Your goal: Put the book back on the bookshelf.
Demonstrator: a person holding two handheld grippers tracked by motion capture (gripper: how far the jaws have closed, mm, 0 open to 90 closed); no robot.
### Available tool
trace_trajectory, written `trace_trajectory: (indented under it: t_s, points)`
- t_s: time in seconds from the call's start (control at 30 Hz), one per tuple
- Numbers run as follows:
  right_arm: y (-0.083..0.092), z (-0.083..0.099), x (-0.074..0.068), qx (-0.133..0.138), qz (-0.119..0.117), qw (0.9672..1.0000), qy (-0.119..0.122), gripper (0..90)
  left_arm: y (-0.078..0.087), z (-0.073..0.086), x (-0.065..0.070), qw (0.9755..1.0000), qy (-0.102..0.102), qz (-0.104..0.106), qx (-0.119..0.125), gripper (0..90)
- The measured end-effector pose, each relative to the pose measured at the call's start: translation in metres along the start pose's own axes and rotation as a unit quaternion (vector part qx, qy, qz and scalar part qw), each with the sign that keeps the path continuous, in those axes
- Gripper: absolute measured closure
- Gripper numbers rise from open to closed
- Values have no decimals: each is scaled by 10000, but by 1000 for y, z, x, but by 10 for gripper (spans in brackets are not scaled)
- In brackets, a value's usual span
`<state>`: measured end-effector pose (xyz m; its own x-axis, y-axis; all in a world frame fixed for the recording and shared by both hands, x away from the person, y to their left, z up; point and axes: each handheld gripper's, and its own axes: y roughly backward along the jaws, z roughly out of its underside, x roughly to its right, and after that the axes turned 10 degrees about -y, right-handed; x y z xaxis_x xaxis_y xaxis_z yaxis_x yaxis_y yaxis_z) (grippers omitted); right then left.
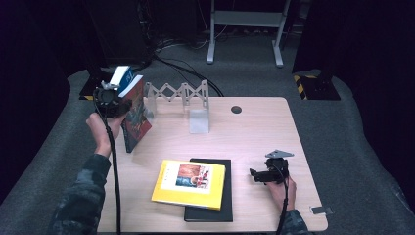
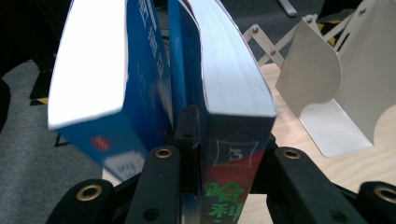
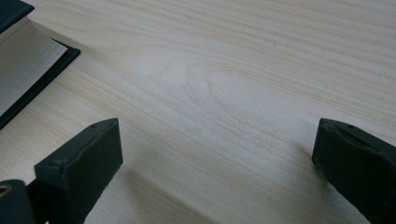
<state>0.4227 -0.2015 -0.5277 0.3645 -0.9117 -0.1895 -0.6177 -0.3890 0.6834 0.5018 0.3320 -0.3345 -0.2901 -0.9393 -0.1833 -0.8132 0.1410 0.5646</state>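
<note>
Two books upright at ten o'clock; left claw (image 1: 117,98) clamps the red-spined book (image 2: 236,154), steadying it for the bookend rack (image 1: 188,100); right claw (image 1: 259,175) rests open on the desk (image 1: 254,132).

A yellow book (image 1: 189,184) lies on a black book (image 1: 210,212) near a white bookend (image 1: 198,120).

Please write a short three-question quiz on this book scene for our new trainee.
1. True or false: the left gripper is shut on the red-covered book.
2. Which book lies on the black book? A) blue book B) yellow book C) green book
3. What state is the right gripper in, and what is under it?

Key:
1. True; the blue book stands beside it, outside the jaws.
2. B, the yellow book.
3. Open, holding nothing, over bare table.
</note>
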Motion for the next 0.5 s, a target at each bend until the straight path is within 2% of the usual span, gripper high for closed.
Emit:
trace_trajectory:
  t_s: [0.27,0.5]
  points:
    - [0,0,-1,-49,30,10000,-11,11,10,17,-2,9998,0,157,-92,712]
    - [0,0,-2,-24,48,10000,-30,11,12,20,-5,9994,-45,258,-245,670]
